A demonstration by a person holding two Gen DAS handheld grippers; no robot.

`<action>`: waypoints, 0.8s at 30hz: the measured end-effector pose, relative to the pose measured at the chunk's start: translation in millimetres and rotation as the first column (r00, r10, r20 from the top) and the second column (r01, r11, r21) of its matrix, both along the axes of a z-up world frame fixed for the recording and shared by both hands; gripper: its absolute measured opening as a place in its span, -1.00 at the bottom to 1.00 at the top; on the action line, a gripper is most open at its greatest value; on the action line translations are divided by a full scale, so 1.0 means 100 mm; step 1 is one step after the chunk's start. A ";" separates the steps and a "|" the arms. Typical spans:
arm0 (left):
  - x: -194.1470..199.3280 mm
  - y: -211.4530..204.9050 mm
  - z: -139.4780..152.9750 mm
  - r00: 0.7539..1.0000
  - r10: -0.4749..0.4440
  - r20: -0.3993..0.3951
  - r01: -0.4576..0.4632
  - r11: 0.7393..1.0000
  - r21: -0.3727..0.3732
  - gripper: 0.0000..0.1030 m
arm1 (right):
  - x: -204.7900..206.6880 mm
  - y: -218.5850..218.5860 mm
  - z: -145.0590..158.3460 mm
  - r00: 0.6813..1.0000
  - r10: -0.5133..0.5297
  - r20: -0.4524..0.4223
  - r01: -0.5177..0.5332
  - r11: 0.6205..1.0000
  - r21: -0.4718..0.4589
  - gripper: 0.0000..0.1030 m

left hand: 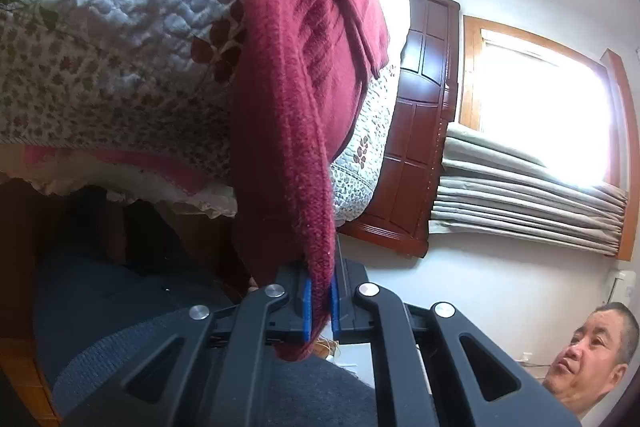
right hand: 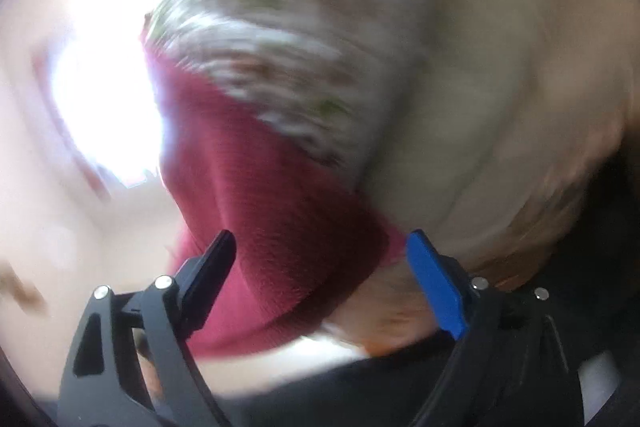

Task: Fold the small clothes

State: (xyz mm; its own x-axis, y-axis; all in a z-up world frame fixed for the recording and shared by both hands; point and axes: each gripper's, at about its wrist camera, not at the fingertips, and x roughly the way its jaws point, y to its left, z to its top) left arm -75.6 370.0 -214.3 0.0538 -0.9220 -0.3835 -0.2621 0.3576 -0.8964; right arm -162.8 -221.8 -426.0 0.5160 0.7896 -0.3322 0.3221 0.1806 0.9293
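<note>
Now | left claw (left hand: pixel 320 309) clamps red garment (left hand: pixel 296 99) | right claw (right hand: pixel 326 287) wide open, empty

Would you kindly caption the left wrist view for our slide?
Left tongs shut on a dark red knit garment draped over a floral quilt.

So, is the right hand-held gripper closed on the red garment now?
No, the right hand-held gripper stands wide open, and the red garment only passes between its two separated fingers in the blurred right wrist view.

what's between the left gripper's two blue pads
A bunched edge of the dark red garment, pinched by the left gripper; shown in the left wrist view.
</note>
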 end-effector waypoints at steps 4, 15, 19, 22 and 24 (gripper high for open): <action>0.01 0.04 0.01 1.000 0.005 -0.003 -0.005 1.000 0.009 -0.88 | 0.53 -0.13 0.27 0.959 0.280 0.032 -0.275 0.955 -0.107 0.68; -0.09 0.15 0.16 0.998 0.061 -0.009 -0.061 0.998 0.029 -0.88 | 1.20 0.33 0.28 0.837 0.531 0.132 -0.537 0.844 0.010 0.62; -0.14 0.21 0.19 0.997 0.081 -0.015 -0.080 0.996 0.044 -0.88 | 1.01 0.31 0.08 0.861 0.487 0.143 -0.494 0.869 0.013 0.60; -0.17 0.22 0.22 0.996 0.092 -0.017 -0.091 0.995 0.052 -0.88 | 0.98 0.22 0.17 0.870 0.458 0.185 -0.467 0.884 0.011 0.60; -0.20 0.23 0.24 0.995 0.103 -0.014 -0.103 0.993 0.052 -0.88 | 1.01 0.22 0.20 0.874 0.441 0.202 -0.454 0.891 0.019 0.61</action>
State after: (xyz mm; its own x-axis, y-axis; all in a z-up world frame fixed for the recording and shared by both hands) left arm -95.7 393.3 -190.5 0.1405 -0.8910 -0.4317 -0.3149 0.3731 -0.8727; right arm -61.9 -199.5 -406.3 0.1498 0.9671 -0.2057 0.0400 0.2020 0.9786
